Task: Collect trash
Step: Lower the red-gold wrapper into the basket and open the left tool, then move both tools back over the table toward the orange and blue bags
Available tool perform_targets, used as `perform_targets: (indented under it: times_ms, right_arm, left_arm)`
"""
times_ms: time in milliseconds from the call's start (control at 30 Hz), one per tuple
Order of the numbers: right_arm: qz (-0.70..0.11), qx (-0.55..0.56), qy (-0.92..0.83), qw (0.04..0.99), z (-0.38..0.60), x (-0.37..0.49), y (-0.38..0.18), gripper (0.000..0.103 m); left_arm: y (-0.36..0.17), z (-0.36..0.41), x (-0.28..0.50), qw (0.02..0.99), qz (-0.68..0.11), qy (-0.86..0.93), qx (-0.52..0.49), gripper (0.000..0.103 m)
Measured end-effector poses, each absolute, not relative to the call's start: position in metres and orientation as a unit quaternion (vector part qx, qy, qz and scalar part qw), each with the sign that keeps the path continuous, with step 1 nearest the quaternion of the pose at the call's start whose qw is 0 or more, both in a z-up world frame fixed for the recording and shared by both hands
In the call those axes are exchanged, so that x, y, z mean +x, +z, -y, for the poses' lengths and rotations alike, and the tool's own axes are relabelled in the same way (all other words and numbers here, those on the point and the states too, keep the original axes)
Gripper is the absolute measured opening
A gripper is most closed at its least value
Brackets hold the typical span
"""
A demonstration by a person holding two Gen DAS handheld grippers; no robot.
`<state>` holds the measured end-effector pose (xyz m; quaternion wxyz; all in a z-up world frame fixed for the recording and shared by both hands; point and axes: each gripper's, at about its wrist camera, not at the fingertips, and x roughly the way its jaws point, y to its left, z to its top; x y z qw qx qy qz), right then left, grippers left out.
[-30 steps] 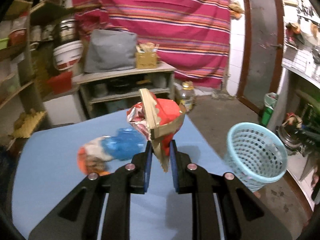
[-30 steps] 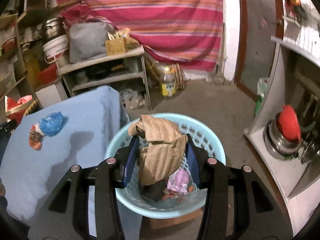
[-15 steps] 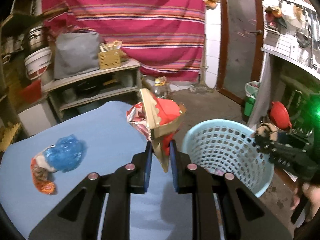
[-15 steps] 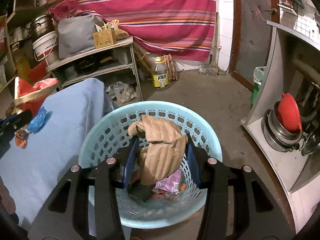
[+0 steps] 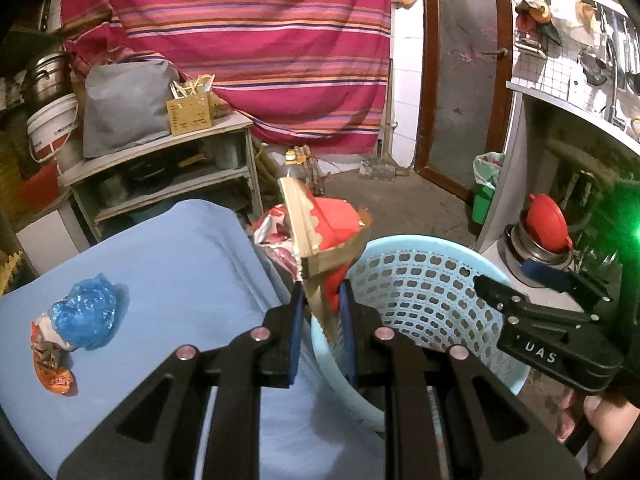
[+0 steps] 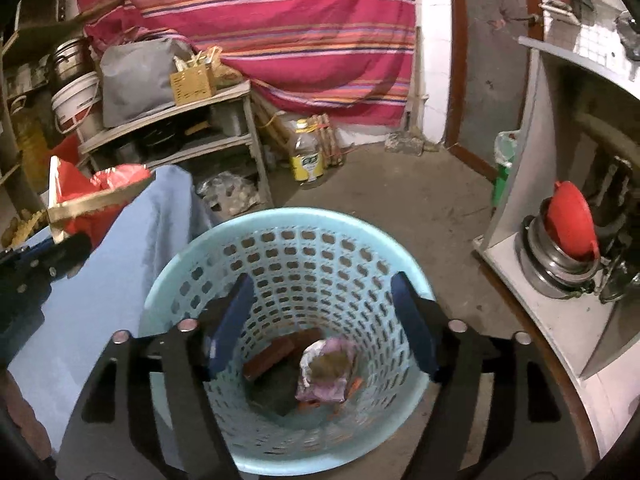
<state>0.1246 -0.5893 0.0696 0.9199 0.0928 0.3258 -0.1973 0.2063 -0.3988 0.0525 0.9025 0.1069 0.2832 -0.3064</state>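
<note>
My left gripper point(image 5: 320, 292) is shut on a red and gold carton scrap point(image 5: 324, 228), held up between the blue-covered table point(image 5: 180, 260) and the light blue basket point(image 5: 420, 280). In the right wrist view that carton point(image 6: 92, 192) shows at the left edge. My right gripper point(image 6: 322, 284) hangs over the basket point(image 6: 280, 216); its jaws are opening and nothing is between them. A pink wrapper point(image 6: 326, 368) and a reddish-brown piece point(image 6: 272, 354) lie at the basket's bottom. A crumpled blue bag point(image 5: 88, 316) and an orange wrapper point(image 5: 52, 372) lie on the table.
A shelf unit point(image 5: 160, 168) with a grey bag stands behind the table. An oil bottle point(image 6: 306, 156) sits on the concrete floor. Right of the basket is a counter with steel pots under a red lid point(image 6: 570, 224). A hand point(image 5: 600, 420) holds the right gripper.
My right gripper opened and the brown crumpled paper is gone from its jaws. My left gripper swung right with the carton, from over the table to the basket's rim.
</note>
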Motion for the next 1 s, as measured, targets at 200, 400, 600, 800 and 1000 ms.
perform_targets:
  times_ms: [200, 400, 600, 800, 1000]
  right_arm:
    - [-0.309, 0.090, -0.221, 0.921, 0.597, 0.113, 0.076, 0.088]
    - [-0.290, 0.101, -0.259, 0.916, 0.612, 0.100, 0.080, 0.097]
    - [-0.287, 0.123, -0.271, 0.910, 0.625, 0.094, 0.078, 0.097]
    - [-0.289, 0.126, -0.278, 0.907, 0.629, 0.091, 0.077, 0.097]
    - [-0.292, 0.121, -0.272, 0.909, 0.621, 0.095, 0.078, 0.099]
  left_arm:
    - [0.045, 0.408, 0.211, 0.895, -0.296, -0.315, 0.108, 0.018]
    - [0.032, 0.430, 0.220, 0.879, -0.325, -0.331, 0.107, 0.018]
    - [0.019, 0.453, 0.231, 0.863, -0.354, -0.344, 0.111, 0.020]
    - [0.024, 0.454, 0.231, 0.862, -0.357, -0.344, 0.108, 0.068]
    - [0.039, 0.421, 0.228, 0.879, -0.334, -0.322, 0.105, 0.077]
